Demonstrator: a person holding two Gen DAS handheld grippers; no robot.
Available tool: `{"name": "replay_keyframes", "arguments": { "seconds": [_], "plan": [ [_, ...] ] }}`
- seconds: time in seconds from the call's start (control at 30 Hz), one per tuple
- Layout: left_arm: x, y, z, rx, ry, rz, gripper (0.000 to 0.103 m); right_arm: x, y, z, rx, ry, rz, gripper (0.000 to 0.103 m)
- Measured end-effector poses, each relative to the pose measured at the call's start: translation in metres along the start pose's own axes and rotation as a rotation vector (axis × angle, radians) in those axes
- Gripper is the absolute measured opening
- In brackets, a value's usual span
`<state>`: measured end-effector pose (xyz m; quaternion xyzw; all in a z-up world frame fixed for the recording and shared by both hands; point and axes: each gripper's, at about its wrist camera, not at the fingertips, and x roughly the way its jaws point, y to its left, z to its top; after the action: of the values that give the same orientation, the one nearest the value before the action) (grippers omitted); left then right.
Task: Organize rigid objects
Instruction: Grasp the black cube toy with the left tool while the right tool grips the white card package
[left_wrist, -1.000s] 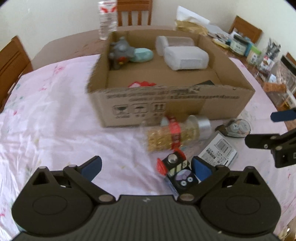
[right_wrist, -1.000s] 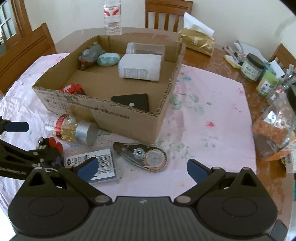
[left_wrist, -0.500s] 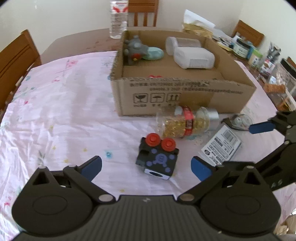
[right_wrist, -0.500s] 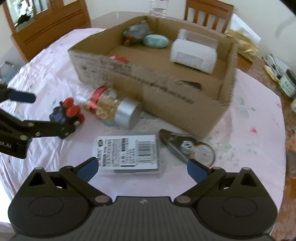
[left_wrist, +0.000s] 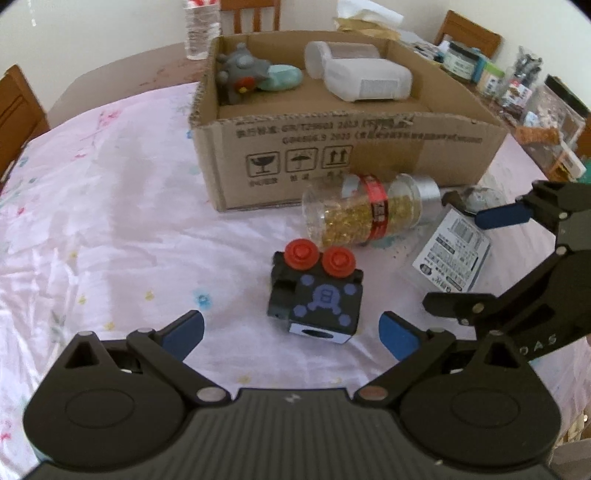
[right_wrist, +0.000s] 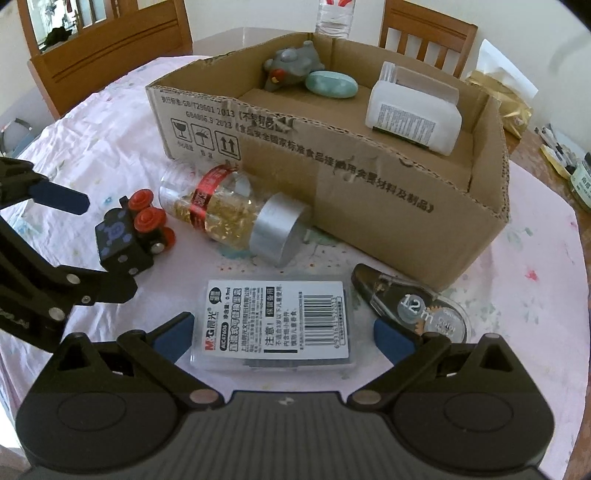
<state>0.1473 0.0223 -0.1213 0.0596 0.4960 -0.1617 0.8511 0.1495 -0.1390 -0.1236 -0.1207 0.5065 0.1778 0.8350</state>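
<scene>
Black plastic with two red knobs and pale purple dots — that is the toy cube (left_wrist: 316, 295) we see on the pink floral cloth of the table (left_wrist: 110, 229), just ahead of our left tool (left_wrist: 291, 332), whose blue-tipped fingers stand wide apart and hold nothing. Our right tool (right_wrist: 282, 334) is equally wide open and empty, with the flat labelled refill case (right_wrist: 275, 325) lying between its tips. A clear bottle of gold capsules (right_wrist: 229, 218) with a silver cap lies on its side against the cardboard box (right_wrist: 332, 184) — a correction tape dispenser (right_wrist: 413, 306) rests nearby.
</scene>
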Motion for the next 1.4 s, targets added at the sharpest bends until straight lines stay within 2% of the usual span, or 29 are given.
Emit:
{"name": "replay_keyframes", "arguments": {
  "seconds": [0.17, 0.37, 0.77, 1.27, 1.4],
  "plan": [
    [0.002, -0.005, 0.001, 0.102, -0.052, 0.012, 0.076, -0.001, -0.003, -0.002, -0.009, 0.012, 0.006, 0.103],
    [0.000, -0.008, 0.003, 0.113, -0.092, -0.013, 0.050, -0.003, -0.004, -0.003, -0.004, 0.019, 0.002, 0.103],
    [-0.005, 0.004, -0.003, 0.030, -0.095, 0.028, 0.050, 0.003, 0.007, 0.004, -0.019, 0.001, 0.011, 0.103],
    [-0.004, 0.004, -0.005, 0.023, -0.102, 0.037, 0.050, 0.005, 0.018, 0.012, -0.091, 0.025, 0.055, 0.103],
    [-0.004, 0.003, -0.005, 0.023, -0.102, 0.038, 0.050, 0.003, 0.016, 0.012, -0.087, 0.022, 0.052, 0.097]
  ]
}}
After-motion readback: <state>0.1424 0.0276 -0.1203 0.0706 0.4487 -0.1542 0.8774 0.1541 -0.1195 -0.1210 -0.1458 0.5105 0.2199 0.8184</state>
